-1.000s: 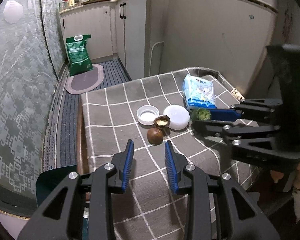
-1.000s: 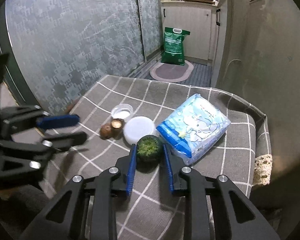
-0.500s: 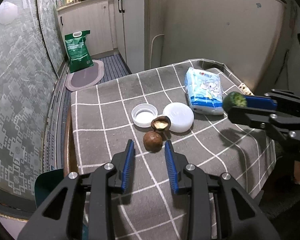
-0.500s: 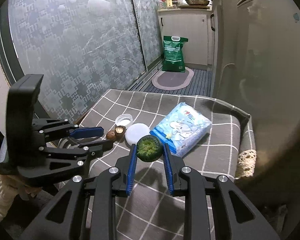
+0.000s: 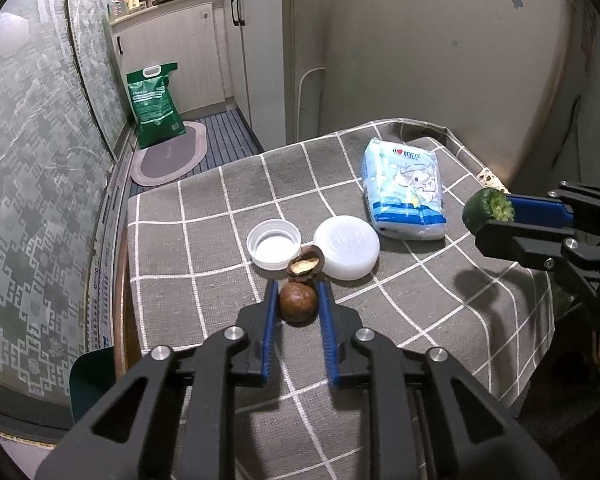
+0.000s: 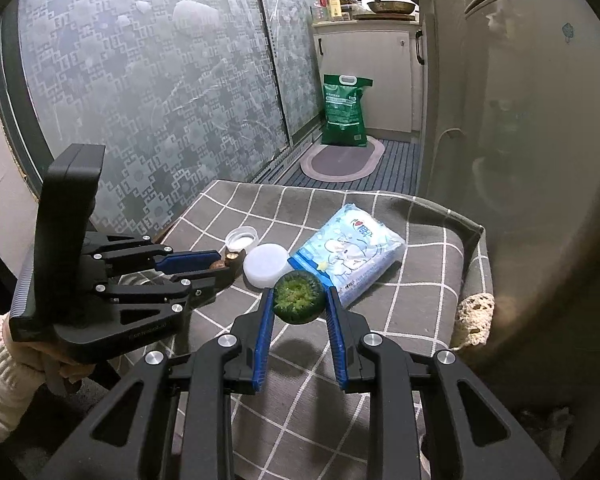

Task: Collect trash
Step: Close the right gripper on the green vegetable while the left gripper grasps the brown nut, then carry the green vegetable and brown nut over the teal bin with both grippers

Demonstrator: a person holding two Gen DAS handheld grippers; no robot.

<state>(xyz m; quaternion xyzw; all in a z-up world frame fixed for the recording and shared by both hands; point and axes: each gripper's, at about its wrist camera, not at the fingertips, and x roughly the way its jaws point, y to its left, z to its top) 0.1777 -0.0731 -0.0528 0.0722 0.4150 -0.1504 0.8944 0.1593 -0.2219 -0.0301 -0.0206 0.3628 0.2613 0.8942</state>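
My left gripper (image 5: 298, 288) is open, its jaws on either side of a brown round nut (image 5: 298, 303) that lies on the grey checked tablecloth (image 5: 204, 280). A cracked nut shell (image 5: 305, 265) lies just beyond it, against a white cap (image 5: 274, 244) and a white lid (image 5: 347, 247). My right gripper (image 6: 299, 293) is shut on a green fruit piece (image 6: 298, 298) and holds it above the cloth. The fruit piece also shows in the left wrist view (image 5: 487, 211), at the right. The left gripper shows in the right wrist view (image 6: 216, 266), around the nut.
A blue-white tissue pack (image 5: 403, 190) lies at the table's far right. A fridge (image 5: 440, 60) stands right behind the table. A dark green bin (image 5: 92, 384) sits on the floor left of the table. A green bag (image 5: 154, 106) and a mat (image 5: 168, 156) are on the far floor.
My left gripper moved forward and down so its jaws now flank the brown nut. My right gripper lifted the green fruit piece off the cloth and drew it back to the right.
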